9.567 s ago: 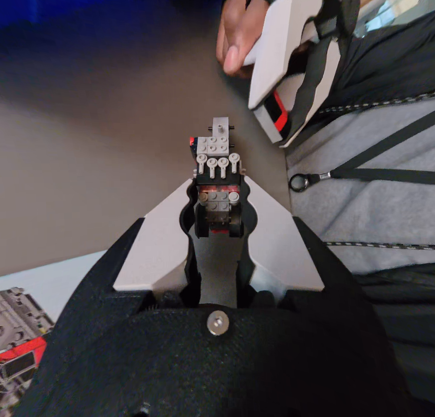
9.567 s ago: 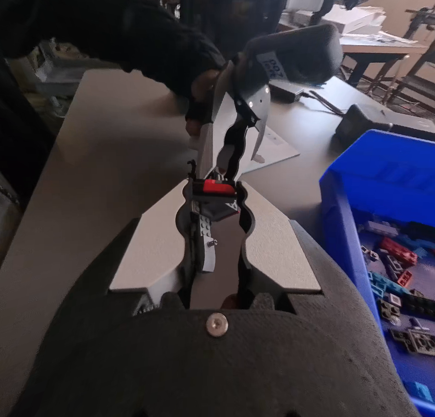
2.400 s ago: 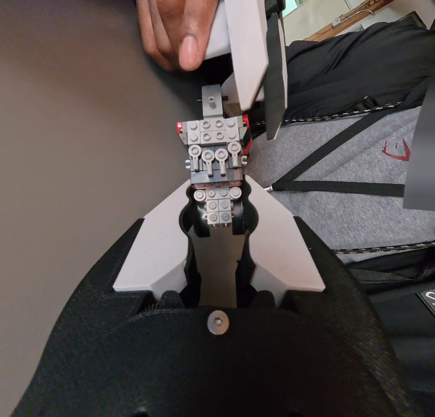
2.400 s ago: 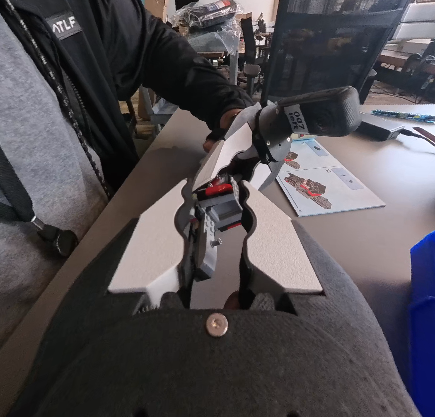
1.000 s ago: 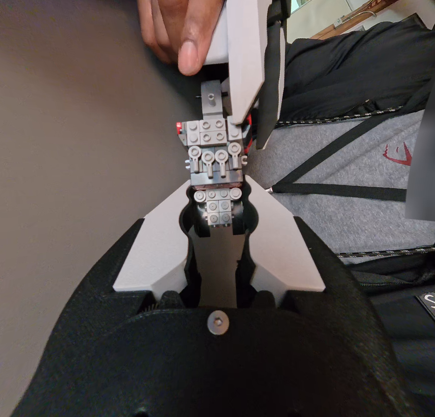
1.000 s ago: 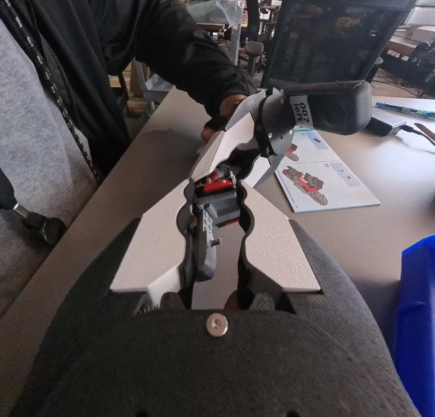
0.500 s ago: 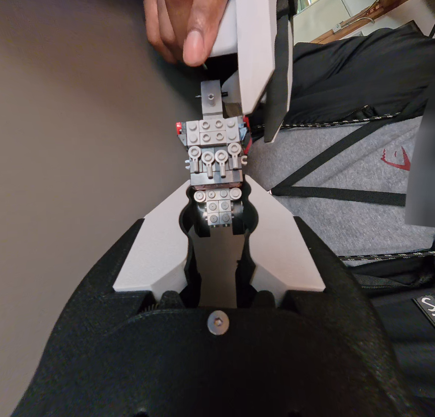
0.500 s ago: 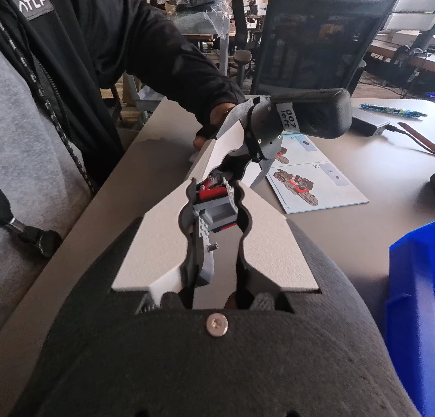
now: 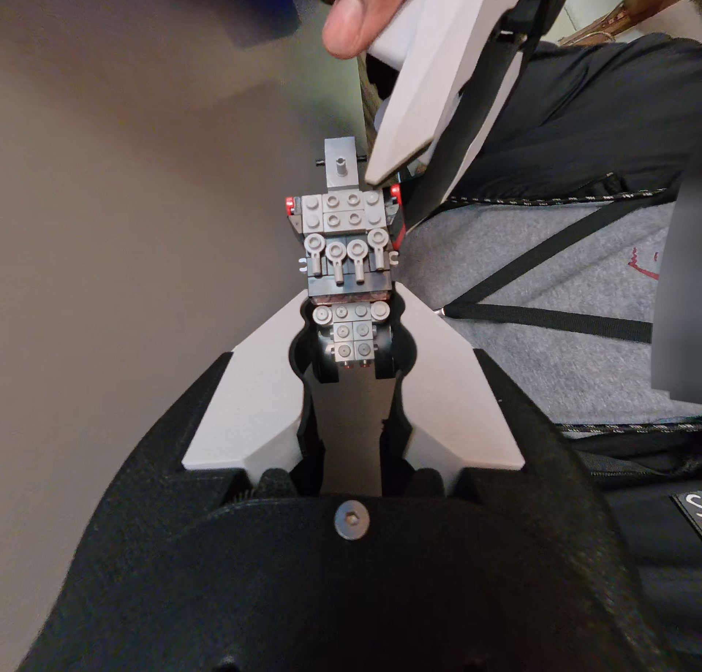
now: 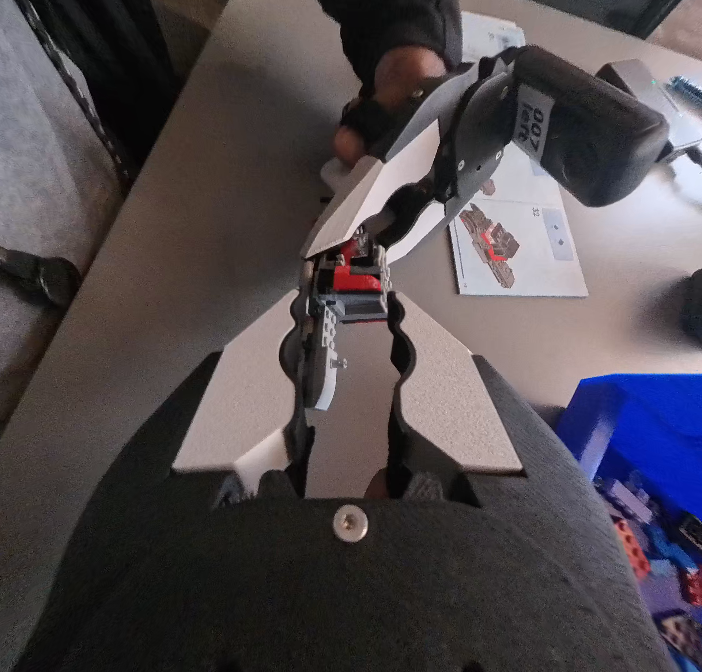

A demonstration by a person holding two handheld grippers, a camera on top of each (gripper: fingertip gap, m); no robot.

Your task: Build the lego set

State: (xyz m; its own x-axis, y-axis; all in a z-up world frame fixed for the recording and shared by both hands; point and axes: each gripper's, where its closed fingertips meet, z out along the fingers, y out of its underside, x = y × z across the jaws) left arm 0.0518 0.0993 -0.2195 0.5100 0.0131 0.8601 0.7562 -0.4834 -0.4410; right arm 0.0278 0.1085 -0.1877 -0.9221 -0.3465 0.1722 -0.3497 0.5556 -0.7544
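Observation:
The lego model [image 9: 343, 259], a grey, black and red build with studs and four small levers on top, is held in the air above the table. My left gripper [image 9: 351, 298] is shut on its rear end. My right gripper [image 10: 347, 300] is shut on its front end, where a red piece [image 10: 355, 280] and a curved grey plate [image 10: 321, 373] show. In the left wrist view the right gripper [image 9: 397, 183] comes in from the upper right onto the model's front right corner. In the right wrist view the left gripper [image 10: 361, 243] faces mine from the far side.
An open instruction booklet [image 10: 520, 251] lies on the grey table [image 10: 171, 274] to the right. A blue bin [image 10: 653, 418] with several loose bricks [image 10: 638, 547] stands at the right edge. The person's grey top [image 9: 551, 350] and black jacket are close on the right. One gripper's finger ends stand about 4 cm off the other's.
The right gripper has tilted, so its view now looks down on the table and the bin. In the left view it slants in more steeply. Both grippers keep hold of the model.

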